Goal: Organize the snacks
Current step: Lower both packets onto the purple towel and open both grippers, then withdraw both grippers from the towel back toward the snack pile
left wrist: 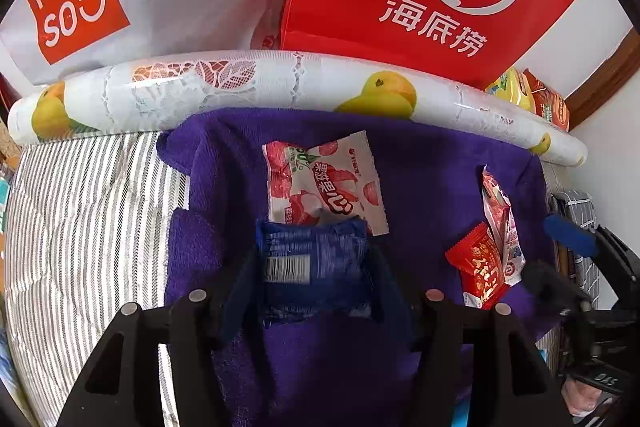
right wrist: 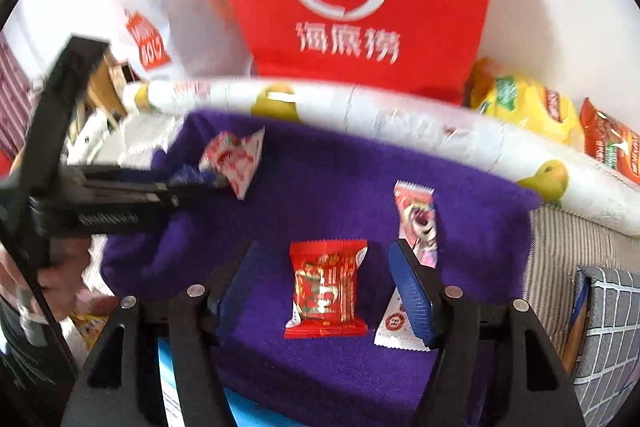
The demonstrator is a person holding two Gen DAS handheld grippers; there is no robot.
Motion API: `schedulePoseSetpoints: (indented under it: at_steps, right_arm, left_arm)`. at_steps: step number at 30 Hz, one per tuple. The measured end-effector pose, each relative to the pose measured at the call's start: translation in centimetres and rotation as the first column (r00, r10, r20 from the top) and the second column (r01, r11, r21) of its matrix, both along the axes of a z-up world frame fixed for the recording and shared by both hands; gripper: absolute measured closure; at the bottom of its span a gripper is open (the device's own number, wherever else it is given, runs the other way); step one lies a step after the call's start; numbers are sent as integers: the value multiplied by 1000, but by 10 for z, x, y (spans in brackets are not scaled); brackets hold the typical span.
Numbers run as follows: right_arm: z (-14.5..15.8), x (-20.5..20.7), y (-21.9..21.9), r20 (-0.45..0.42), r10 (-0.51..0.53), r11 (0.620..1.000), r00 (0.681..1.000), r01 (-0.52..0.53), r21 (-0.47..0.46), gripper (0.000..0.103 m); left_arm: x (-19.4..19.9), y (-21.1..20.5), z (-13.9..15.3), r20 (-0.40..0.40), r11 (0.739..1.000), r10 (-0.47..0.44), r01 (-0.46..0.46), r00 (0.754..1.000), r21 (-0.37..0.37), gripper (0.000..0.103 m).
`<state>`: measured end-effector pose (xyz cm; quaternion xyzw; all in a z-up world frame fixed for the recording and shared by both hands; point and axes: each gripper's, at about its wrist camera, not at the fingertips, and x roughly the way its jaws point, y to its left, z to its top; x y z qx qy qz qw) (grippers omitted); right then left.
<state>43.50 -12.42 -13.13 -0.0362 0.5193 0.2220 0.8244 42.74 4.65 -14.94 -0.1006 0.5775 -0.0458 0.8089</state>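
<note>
Snacks spread on my purple towel [left wrist: 420, 171], both tongs over it.

My left gripper [left wrist: 312, 267] straddles the blue packet [left wrist: 312, 263], pads seemingly touching its edges; I cannot tell if they grip. My right gripper [right wrist: 320, 287] is spread clear around the red packet [right wrist: 326, 291]; the pink-and-white packet [left wrist: 320, 183] lies at twelve o'clock of the blue one.

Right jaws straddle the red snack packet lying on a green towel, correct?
Not quite: the towel is purple, not green. The right wrist view shows the right gripper with its jaws on either side of the red snack packet, which lies on that towel.
</note>
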Motion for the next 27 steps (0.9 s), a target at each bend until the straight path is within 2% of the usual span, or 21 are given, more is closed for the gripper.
schedulePoseSetpoints:
  at_steps: [4, 8, 13, 17, 21, 24, 27]
  right_arm:
    - [11, -3, -5, 24, -23, 1000, 999, 23, -3, 36]
    - [26, -14, -6, 81, -54, 997, 995, 57, -45, 36]
    - [42, -39, -6, 118, -91, 994, 989, 97, -50, 26]
    - [55, -61, -13, 142, -173, 975, 975, 190, -115, 20]
    - [69, -89, -22, 130, -194, 974, 972, 207, -90, 20]
    - [80, -115, -27, 151, -206, 972, 967, 220, -80, 20]
    - [86, -138, -32, 192, -215, 968, 958, 236, -89, 20]
  left_arm:
    - [-3, 2, 9, 13, 1000, -2, 3, 1000, -30, 37]
    - [-9, 6, 25, 50, 999, -3, 5, 999, -41, 36]
    - [-16, 12, 47, 102, 998, -6, 12, 995, -62, 36]
    - [-28, 12, 72, 173, 996, -19, 34, 985, -82, 36]
    - [-45, 6, 102, 262, 993, -39, 67, 964, -98, 36]
    - [-62, 7, 126, 324, 994, -42, 72, 945, -82, 36]
    - [-79, 11, 137, 335, 994, -26, 59, 942, -88, 36]
